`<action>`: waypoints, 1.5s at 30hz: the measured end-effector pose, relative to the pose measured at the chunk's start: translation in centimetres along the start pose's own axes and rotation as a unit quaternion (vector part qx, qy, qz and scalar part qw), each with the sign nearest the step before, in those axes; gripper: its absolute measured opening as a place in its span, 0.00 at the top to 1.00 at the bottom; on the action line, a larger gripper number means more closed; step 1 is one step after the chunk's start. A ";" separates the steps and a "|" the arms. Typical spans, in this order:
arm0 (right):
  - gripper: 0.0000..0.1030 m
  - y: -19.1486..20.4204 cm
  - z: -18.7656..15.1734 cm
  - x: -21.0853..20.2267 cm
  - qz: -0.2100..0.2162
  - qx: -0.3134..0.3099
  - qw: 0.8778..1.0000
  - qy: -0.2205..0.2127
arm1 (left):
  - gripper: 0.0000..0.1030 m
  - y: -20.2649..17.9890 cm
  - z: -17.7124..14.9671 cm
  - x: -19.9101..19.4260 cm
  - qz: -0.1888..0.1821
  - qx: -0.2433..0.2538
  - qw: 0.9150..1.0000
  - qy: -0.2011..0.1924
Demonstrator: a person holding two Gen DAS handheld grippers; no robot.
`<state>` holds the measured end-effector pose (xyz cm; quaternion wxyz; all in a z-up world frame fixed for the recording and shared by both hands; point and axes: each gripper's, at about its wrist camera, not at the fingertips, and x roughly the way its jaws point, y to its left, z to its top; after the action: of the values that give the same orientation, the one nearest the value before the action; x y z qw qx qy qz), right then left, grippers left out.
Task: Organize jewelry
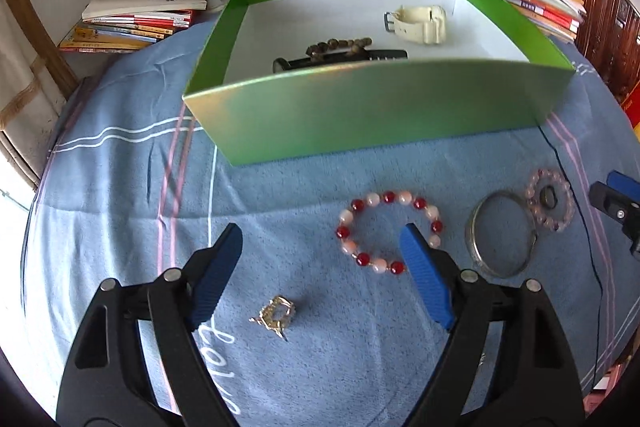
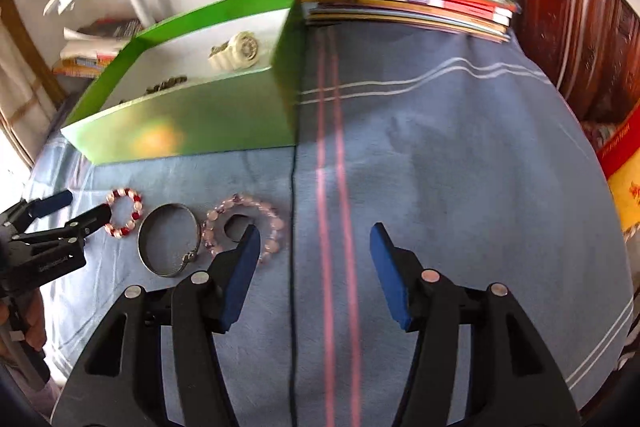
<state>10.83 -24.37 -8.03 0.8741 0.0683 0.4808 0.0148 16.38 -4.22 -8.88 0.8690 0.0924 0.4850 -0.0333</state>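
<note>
The green box (image 1: 360, 115) is set at the far side of the blue cloth (image 1: 120, 187), presumably as the collecting container: a white watch (image 1: 418, 25), a dark beaded bracelet (image 1: 340, 46) and a black band (image 1: 340, 61) are already held inside it. The pieces not yet sorted are laid out in front of the box on the cloth: a red-and-white bead bracelet (image 1: 388, 233), a metal bangle (image 1: 502, 233), a pink bead bracelet (image 1: 550, 201) with a small ring (image 1: 547, 195) inside its loop, and a gold ornament (image 1: 276, 317) nearest the camera.

The left gripper (image 1: 320, 247) is pitched steeply downward above the cloth. Its jaws are spread wide and nothing is gripped; the right-hand pad overlaps the red-and-white bracelet, and the gold ornament lies between the jaws, lower in the view.

The right gripper (image 2: 314, 251) is likewise angled down, its jaws parted to a moderate width over bare cloth and empty. Its left pad is seen just beside the pink bracelet.
</note>
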 end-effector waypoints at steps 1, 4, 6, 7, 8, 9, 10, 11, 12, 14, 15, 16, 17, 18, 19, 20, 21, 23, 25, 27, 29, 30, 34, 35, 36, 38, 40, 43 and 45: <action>0.45 0.6 0.0 0.5 -0.004 -0.009 1.000 0.005 | 0.22 0.0 -0.1 0.1 0.000 -0.001 1.000 0.002; 0.45 1.7 0.2 1.5 -0.024 -0.027 0.999 0.014 | 0.22 0.3 -0.2 0.3 0.000 -0.005 1.000 0.007; 0.50 2.4 0.0 1.9 -0.024 -0.045 0.999 0.018 | 0.22 0.4 -0.2 0.4 -0.001 -0.008 1.000 0.007; 0.60 2.7 -0.2 2.0 -0.019 -0.050 0.998 0.021 | 0.22 0.5 -0.2 0.4 -0.003 -0.009 1.000 0.007; 0.64 2.8 -0.3 2.1 -0.019 -0.051 0.998 0.024 | 0.22 0.5 -0.1 0.5 -0.002 -0.009 1.000 0.006; 0.65 2.9 -0.3 2.2 -0.026 -0.055 0.998 0.022 | 0.23 0.6 -0.1 0.5 -0.001 -0.009 1.000 0.005; 0.70 3.1 -0.3 2.2 -0.025 -0.059 0.998 0.022 | 0.26 0.6 -0.1 0.6 -0.001 -0.010 1.000 0.006; 0.76 3.0 -0.3 2.2 -0.021 -0.060 0.998 0.023 | 0.27 0.7 0.0 0.7 -0.003 -0.011 1.000 0.009; 0.78 3.1 -0.4 2.1 -0.020 -0.061 0.998 0.024 | 0.28 0.7 0.0 0.8 -0.005 -0.012 1.000 0.012; 0.81 3.2 -0.5 2.1 -0.019 -0.064 0.997 0.024 | 0.31 0.6 -0.1 1.2 -0.005 -0.012 1.000 0.017; 0.82 3.3 -0.5 2.0 -0.019 -0.065 0.997 0.024 | 0.31 0.7 -0.1 1.2 -0.006 -0.013 1.000 0.016; 0.84 3.3 -0.5 2.0 -0.017 -0.065 0.997 0.024 | 0.31 0.7 -0.1 1.2 -0.006 -0.014 1.000 0.016; 0.85 3.4 -0.6 2.0 -0.015 -0.064 0.998 0.025 | 0.31 0.6 -0.1 1.2 -0.006 -0.014 1.000 0.016; 0.85 3.4 -0.5 2.0 -0.014 -0.064 0.998 0.025 | 0.31 0.7 -0.1 1.1 -0.007 -0.014 1.000 0.016; 0.85 3.4 -0.5 1.9 -0.013 -0.063 0.998 0.026 | 0.30 0.7 -0.1 1.1 -0.007 -0.016 1.000 0.016; 0.86 3.4 -0.5 1.9 -0.013 -0.064 0.998 0.028 | 0.29 0.7 -0.1 1.2 -0.007 -0.017 1.000 0.017; 0.86 3.4 -0.6 1.8 -0.013 -0.065 0.997 0.029 | 0.28 0.7 -0.1 1.2 -0.006 -0.019 1.000 0.017; 0.88 3.4 -0.8 1.6 -0.014 -0.068 0.997 0.031 | 0.27 0.9 -0.2 1.2 -0.008 -0.022 1.000 0.017; 0.88 3.3 -0.9 1.4 -0.014 -0.070 0.997 0.034 | 0.26 0.9 -0.3 1.2 -0.009 -0.024 1.000 0.016; 0.88 3.1 -1.1 1.3 -0.016 -0.065 0.997 0.035 | 0.25 0.8 -0.4 1.1 -0.005 -0.025 1.000 0.012; 0.88 2.9 -1.3 1.2 -0.017 -0.061 0.997 0.035 | 0.23 0.7 -0.6 1.0 0.005 -0.028 1.000 0.008; 0.88 2.8 -1.4 1.1 -0.017 -0.059 0.998 0.031 | 0.22 0.6 -0.6 0.9 0.013 -0.033 0.999 0.007; 0.88 2.7 -1.5 1.1 -0.015 -0.060 0.998 0.031 | 0.22 -0.4 -1.1 0.5 0.040 -0.043 0.998 -0.004; 0.88 2.7 -1.4 1.2 -0.015 -0.062 0.997 0.034 | 0.22 -0.5 -1.2 0.4 0.041 -0.044 0.998 -0.007; 0.88 2.8 -1.3 1.3 -0.016 -0.067 0.997 0.037 | 0.22 -0.6 -1.4 0.3 0.041 -0.046 0.998 -0.010; 0.87 2.9 -1.2 1.4 -0.019 -0.073 0.996 0.040 | 0.22 -0.8 -1.7 0.1 0.041 -0.056 0.997 -0.019; 0.87 3.1 -1.0 1.5 -0.021 -0.080 0.996 0.043 | 0.20 -0.5 -1.9 0.2 0.034 -0.070 0.997 -0.023; 0.87 3.2 -0.7 1.7 -0.018 -0.086 0.995 0.048 | 0.14 0.3 -1.8 0.6 0.022 -0.089 0.996 -0.017; 0.87 3.2 -0.5 1.8 -0.018 -0.087 0.995 0.049 | 0.13 0.6 -1.7 0.7 0.018 -0.093 0.995 -0.016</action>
<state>11.52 -20.99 -9.39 0.8521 -0.0174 0.5213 0.0438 15.43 -3.26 -10.30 0.8819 0.0194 0.4704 0.0260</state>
